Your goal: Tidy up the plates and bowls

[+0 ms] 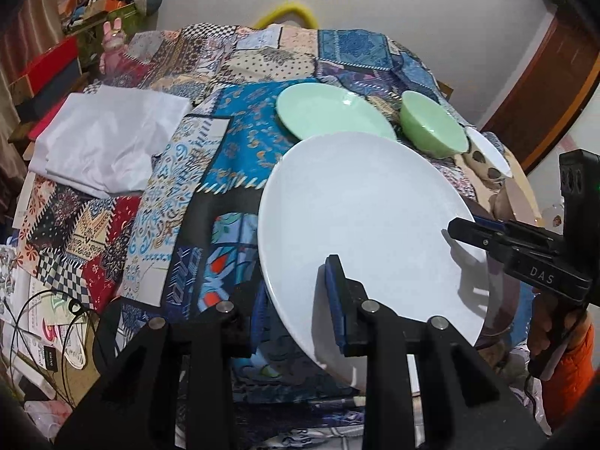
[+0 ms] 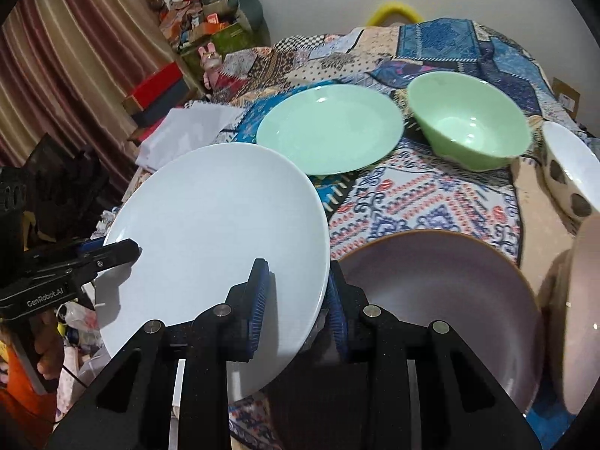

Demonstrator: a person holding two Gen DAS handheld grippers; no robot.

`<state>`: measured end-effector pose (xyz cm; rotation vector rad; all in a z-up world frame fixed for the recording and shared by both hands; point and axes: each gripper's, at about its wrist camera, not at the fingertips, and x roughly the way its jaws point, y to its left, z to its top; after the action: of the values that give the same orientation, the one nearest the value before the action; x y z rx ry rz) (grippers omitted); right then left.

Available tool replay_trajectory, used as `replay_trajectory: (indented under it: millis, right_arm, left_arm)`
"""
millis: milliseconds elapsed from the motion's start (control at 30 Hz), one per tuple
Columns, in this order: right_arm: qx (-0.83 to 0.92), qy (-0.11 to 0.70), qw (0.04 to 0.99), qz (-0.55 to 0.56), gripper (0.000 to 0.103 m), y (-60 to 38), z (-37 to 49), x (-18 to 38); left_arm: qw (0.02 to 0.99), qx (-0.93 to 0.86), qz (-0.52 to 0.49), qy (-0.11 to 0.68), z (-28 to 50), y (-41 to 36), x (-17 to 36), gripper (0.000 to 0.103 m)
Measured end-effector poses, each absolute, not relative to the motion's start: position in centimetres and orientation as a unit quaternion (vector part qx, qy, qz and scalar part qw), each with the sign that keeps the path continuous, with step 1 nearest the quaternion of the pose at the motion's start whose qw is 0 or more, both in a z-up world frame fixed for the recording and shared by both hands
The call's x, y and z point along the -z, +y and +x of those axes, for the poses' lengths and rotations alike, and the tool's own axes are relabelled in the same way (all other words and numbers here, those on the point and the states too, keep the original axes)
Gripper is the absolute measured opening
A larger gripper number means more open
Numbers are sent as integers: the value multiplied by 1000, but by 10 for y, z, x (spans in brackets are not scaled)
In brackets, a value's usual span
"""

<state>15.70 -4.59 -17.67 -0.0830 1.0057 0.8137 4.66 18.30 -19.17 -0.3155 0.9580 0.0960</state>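
A large white plate [image 1: 367,217] [image 2: 217,232] hangs tilted above the patchwork tablecloth [image 1: 187,195], held by both grippers. My left gripper [image 1: 298,311] is shut on its near rim, one pad on top and one beneath. My right gripper [image 2: 298,309] is shut on the opposite rim; in the left wrist view it reaches in from the right [image 1: 468,232]. Behind stand a pale green plate [image 1: 330,112] [image 2: 330,127] and a green bowl [image 1: 431,127] [image 2: 468,120]. A mauve plate [image 2: 442,300] lies under my right gripper. A white spotted bowl [image 2: 570,172] sits at the right.
Folded white cloth [image 1: 108,142] lies on the table's left side. Boxes and clutter [image 1: 48,71] pile up beyond the left edge, and cables [image 1: 56,318] trail at lower left. Another pinkish dish [image 2: 585,300] stands at the far right. A hand in an orange sleeve [image 1: 573,356] holds the right gripper.
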Motion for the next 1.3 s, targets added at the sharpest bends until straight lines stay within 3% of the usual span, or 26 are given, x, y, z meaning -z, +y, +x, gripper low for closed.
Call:
replay_trajectory:
  millis: [533,1300]
  right_arm:
    - [-339,459,821,-12,28,-106,154,170]
    - [-279,487,827,20,28,-174,151,197]
  left_arm:
    - [880,2,-117,460,66,125,179,28]
    - [854,57,-99,508,105,66,214,29]
